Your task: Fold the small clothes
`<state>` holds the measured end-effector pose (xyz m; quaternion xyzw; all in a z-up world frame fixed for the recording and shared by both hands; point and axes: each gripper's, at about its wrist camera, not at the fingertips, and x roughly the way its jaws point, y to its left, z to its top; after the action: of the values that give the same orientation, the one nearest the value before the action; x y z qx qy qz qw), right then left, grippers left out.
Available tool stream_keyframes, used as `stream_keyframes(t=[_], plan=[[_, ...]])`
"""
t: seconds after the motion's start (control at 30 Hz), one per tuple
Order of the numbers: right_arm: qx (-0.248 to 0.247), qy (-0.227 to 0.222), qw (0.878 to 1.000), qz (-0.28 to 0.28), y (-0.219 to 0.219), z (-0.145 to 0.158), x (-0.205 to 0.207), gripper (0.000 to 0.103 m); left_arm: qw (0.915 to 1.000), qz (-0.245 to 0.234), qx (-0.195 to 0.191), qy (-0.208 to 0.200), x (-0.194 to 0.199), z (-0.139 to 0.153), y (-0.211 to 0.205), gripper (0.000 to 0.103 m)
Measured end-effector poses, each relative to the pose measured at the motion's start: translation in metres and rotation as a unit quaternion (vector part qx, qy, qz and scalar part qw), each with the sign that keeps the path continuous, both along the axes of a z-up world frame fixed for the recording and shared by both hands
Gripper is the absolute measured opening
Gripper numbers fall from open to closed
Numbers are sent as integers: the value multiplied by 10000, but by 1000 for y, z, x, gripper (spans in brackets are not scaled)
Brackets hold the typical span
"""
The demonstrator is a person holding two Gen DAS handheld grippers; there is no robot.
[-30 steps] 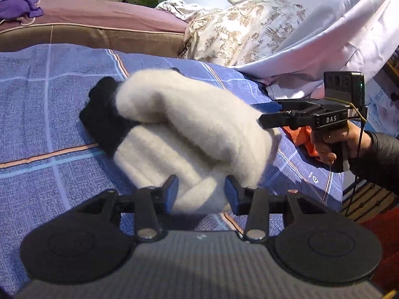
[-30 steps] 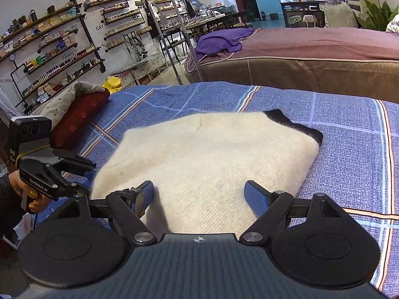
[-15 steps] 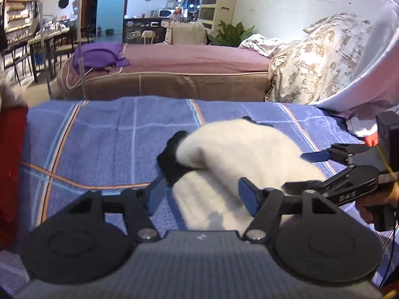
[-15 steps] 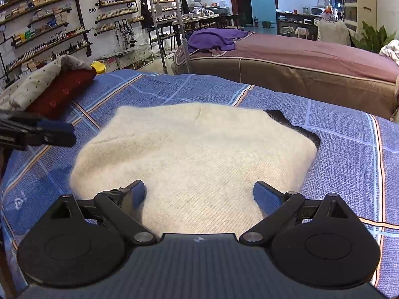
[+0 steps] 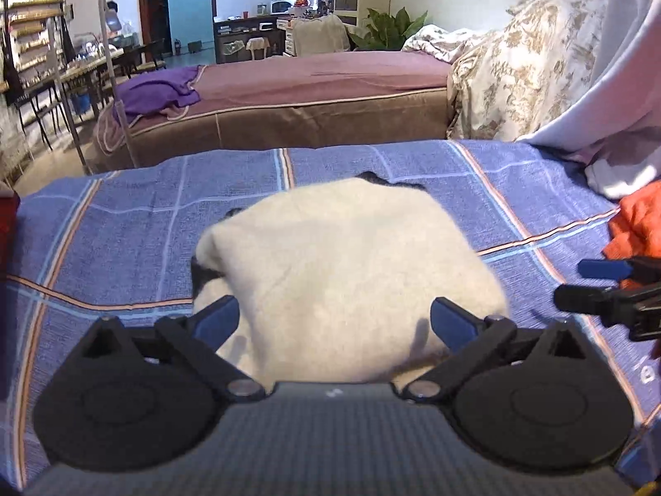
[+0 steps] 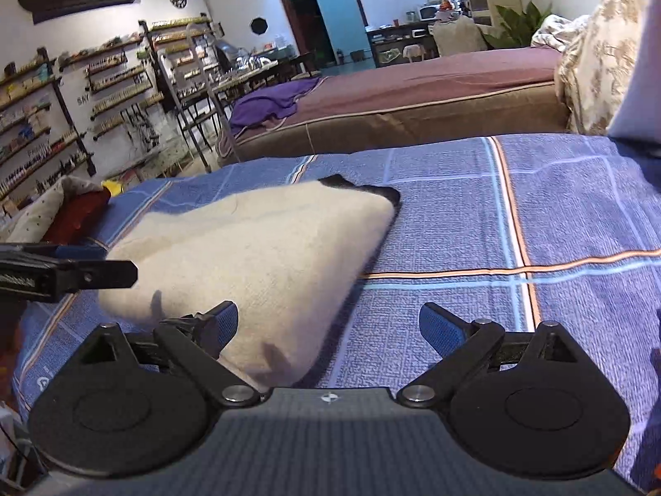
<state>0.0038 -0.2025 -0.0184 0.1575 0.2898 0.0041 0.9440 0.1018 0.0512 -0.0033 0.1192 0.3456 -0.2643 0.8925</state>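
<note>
Both grippers are now sitting back from the folded cream sweater (image 5: pixel 343 273), and their fingers are spreading wider than a second ago, when the left pair was standing close together at the sweater's near edge. Now the left gripper (image 5: pixel 332 316) is hovering low at the bottom centre of its frame, fingers (image 5: pixel 217 318) wide apart, holding nothing, with the sweater's near edge showing between them. The sweater is lying folded in the middle of the left wrist frame on the blue plaid bedspread (image 5: pixel 124 227), with black trim peeking out at its far edge and left side. At the right edge of that frame the right gripper (image 5: pixel 595 285) is poking in, beside an orange cloth (image 5: pixel 636 223).

In the right wrist view the sweater (image 6: pixel 256 256) is lying in the centre left, and the right gripper (image 6: pixel 328 324) is standing wide open and empty at the bottom, its left finger (image 6: pixel 223 322) over the sweater's near corner, its right one over bare bedspread (image 6: pixel 557 206). The left gripper (image 6: pixel 103 268) is entering from the left edge, in front of a red cushion (image 6: pixel 78 211).
</note>
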Motion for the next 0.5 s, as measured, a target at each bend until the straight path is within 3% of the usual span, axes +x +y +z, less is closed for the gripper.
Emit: stream_keyframes(t=[0.1, 0.2, 0.3, 0.5], plan=[[-444, -118, 9988, 171, 17, 1, 0, 103, 9989, 217, 353, 200, 9, -20, -4, 99], [-821, -357, 9949, 454, 42, 0, 9, 103, 9961, 448, 15, 766, 23, -36, 8, 100], [-1336, -191, 9901, 394, 61, -11, 28, 103, 9944, 571, -15, 891, 33, -47, 17, 103], [-1098, 255, 9931, 320, 66, -36, 50, 103, 9948, 490, 221, 867, 38, -57, 10, 103]])
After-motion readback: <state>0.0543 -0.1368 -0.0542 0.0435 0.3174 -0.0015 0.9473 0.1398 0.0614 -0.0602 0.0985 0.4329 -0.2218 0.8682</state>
